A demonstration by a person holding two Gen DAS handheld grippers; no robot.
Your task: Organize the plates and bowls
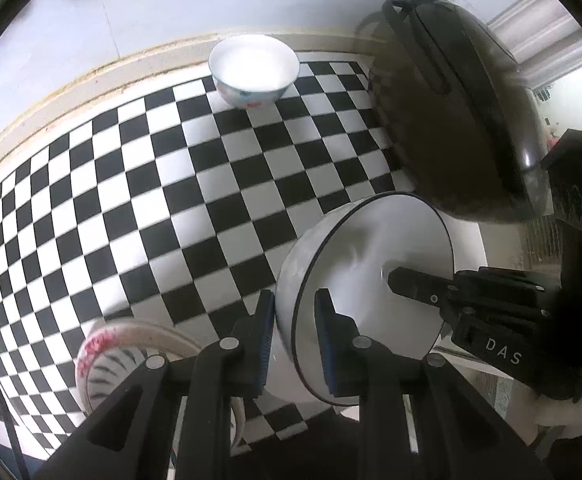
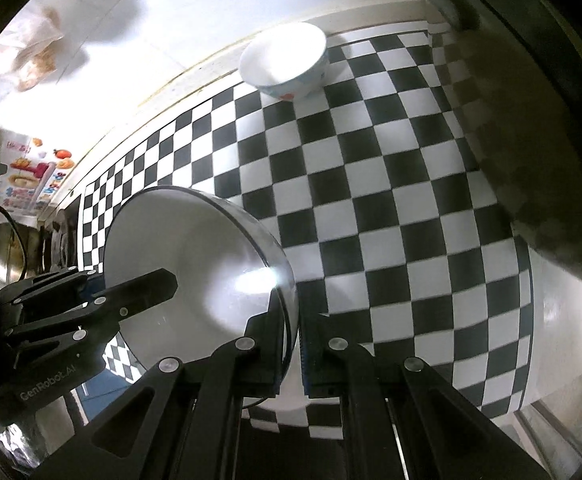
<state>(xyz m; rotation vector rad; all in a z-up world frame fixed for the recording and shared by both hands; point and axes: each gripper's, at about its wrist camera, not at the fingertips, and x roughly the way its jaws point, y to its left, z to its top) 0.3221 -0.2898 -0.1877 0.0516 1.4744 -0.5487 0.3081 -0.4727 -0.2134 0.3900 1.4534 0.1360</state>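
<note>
A white bowl with a dark rim (image 1: 367, 264) is held tilted above the checkered table, gripped from both sides. My left gripper (image 1: 293, 320) is shut on its rim, one finger inside and one outside. My right gripper (image 2: 291, 320) is shut on the opposite rim of the same bowl (image 2: 195, 264). The right gripper's fingers (image 1: 415, 280) show inside the bowl in the left wrist view. A small white bowl with a blue and red pattern (image 1: 254, 69) stands at the far edge of the table; it also shows in the right wrist view (image 2: 284, 58). A red-patterned bowl (image 1: 103, 360) sits low at the left.
A large dark pot with a lid (image 1: 463, 100) stands at the right on the checkered cloth (image 1: 163, 184). It fills the right side of the right wrist view (image 2: 539, 140). A pale wall runs behind the table.
</note>
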